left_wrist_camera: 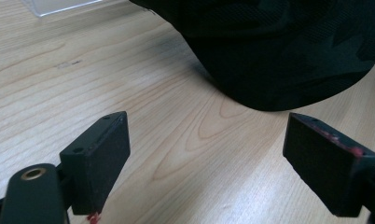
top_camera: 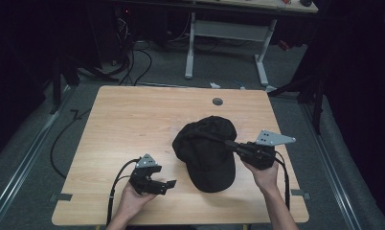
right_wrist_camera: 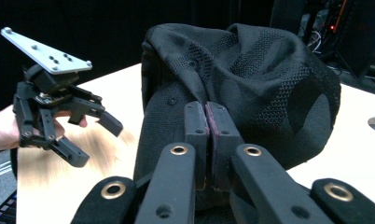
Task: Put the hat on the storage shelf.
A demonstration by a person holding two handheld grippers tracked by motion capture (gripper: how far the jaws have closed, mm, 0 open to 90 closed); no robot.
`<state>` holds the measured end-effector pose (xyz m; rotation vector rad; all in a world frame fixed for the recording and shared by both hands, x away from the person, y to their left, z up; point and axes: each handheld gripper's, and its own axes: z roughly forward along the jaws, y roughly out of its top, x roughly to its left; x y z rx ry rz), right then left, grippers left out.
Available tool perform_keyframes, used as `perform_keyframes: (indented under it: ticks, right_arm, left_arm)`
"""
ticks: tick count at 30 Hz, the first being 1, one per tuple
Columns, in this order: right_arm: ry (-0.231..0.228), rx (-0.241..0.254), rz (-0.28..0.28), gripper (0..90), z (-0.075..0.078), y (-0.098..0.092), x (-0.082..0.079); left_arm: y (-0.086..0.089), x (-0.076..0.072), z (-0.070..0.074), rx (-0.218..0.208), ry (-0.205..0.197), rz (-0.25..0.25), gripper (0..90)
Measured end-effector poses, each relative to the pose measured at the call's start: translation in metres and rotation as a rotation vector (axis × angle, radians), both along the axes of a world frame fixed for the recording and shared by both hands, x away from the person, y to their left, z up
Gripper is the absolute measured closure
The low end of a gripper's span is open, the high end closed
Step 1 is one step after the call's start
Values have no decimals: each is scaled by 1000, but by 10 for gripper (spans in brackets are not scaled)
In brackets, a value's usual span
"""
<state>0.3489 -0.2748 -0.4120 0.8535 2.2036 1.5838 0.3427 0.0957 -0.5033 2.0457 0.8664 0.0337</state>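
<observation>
Your right gripper (top_camera: 229, 143) has its jaws pressed together on a fold of the black cap (top_camera: 206, 152), pinching the mesh fabric at the side of the crown; in the right gripper view the two pads meet with only a thin seam of cloth between them. The cap sits on the wooden surface (top_camera: 133, 120), directly ahead of that gripper, its brim pointing back toward you.

Your left gripper (top_camera: 163, 184) stands wide, nothing between its jaws. The rounded edge of the brim (left_wrist_camera: 288, 79) lies just ahead of it and slightly to its right, resting on the surface.

Expect the cap to be light and floppy. The crown is soft mesh that will collapse and bunch wherever you pinch it, so a hold there gives little control of shape. The brim looks like the stiffer part. If you want a firm second hold, take the brim edge flat between the left jaws rather than more loose cloth.
</observation>
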Motion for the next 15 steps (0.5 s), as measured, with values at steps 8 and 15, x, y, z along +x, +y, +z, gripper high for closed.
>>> perform_keyframes:
  ticks: [8, 15]
  right_arm:
    - [-14, 30, 33, 888, 6, 4, -1]
    - [-23, 67, 69, 888, 9, 7, -2]
  left_arm:
    - [-9, 9, -2, -12, 21, -23, 151]
    - [-11, 13, -5, -40, 37, -32, 151]
